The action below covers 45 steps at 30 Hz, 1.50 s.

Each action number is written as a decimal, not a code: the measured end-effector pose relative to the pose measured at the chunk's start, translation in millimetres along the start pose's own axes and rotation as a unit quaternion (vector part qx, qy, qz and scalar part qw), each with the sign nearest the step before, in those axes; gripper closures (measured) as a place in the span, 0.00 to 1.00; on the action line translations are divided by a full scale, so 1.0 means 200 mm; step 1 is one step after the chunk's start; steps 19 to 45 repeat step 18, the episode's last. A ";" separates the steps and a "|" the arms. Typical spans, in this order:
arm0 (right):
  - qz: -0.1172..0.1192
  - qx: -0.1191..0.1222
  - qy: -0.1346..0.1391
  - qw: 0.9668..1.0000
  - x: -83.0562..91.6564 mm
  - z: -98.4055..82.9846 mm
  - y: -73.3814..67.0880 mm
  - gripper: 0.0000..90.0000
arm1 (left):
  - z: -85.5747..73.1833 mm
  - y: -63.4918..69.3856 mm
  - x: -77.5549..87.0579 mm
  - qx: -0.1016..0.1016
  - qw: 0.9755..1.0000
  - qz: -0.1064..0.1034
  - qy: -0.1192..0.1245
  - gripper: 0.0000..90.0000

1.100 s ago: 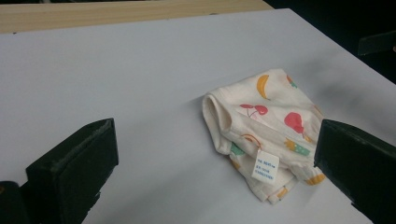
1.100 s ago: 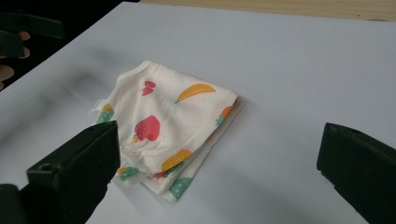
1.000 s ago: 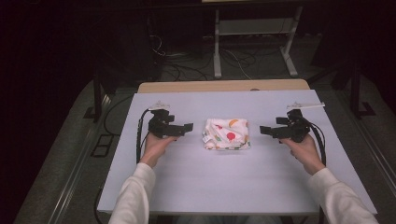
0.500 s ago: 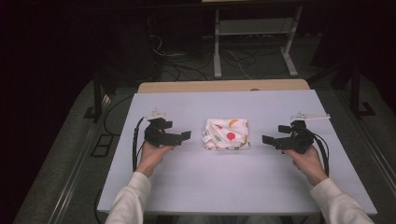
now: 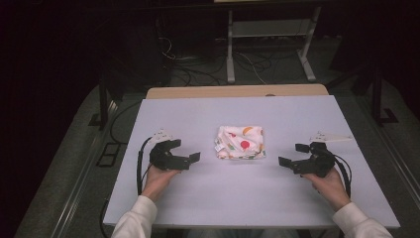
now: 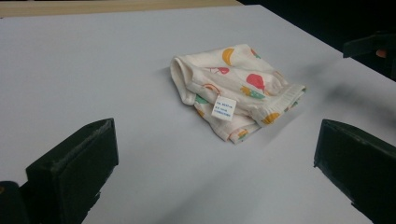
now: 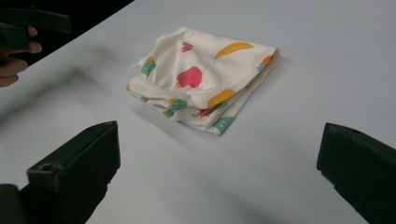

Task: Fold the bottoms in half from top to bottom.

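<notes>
A folded cream cloth [image 5: 241, 142] printed with fruit lies in the middle of the white table [image 5: 237, 198]. A small white label shows on it in the left gripper view, where the cloth [image 6: 236, 86] sits ahead of the jaws. My left gripper [image 5: 184, 150] is to the left of the cloth, open, with nothing between its jaws [image 6: 215, 158]. My right gripper [image 5: 292, 154] is to the right of the cloth, also open and holding nothing [image 7: 215, 158]. The cloth [image 7: 205, 74] lies ahead of it too. Neither gripper touches the cloth.
A wooden table edge [image 5: 237, 91] runs behind the white surface. Beyond it on the dark floor are cables and a white stand [image 5: 267, 49]. The other gripper shows at the top right of the left gripper view [image 6: 369, 44] and the top left of the right gripper view [image 7: 32, 23].
Both grippers have drawn back toward the near edge of the table and slightly outward, away from the cloth. The cloth has not moved.
</notes>
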State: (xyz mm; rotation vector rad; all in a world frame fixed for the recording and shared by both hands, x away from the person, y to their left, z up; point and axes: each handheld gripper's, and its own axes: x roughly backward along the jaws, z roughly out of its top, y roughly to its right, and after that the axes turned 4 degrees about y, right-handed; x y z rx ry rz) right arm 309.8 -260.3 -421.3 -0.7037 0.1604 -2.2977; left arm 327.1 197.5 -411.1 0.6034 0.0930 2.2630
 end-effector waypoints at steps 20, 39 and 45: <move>-0.012 0.017 -0.002 1.000 0.07 -0.12 0.00 0.00 | -0.12 0.06 0.12 -0.028 0.999 0.005 0.016 0.00; -0.012 0.017 -0.002 1.000 0.07 -0.12 0.00 0.00 | -0.12 0.06 0.12 -0.028 0.999 0.005 0.016 0.00; -0.012 0.017 -0.002 1.000 0.07 -0.12 0.00 0.00 | -0.12 0.06 0.12 -0.028 0.999 0.005 0.016 0.00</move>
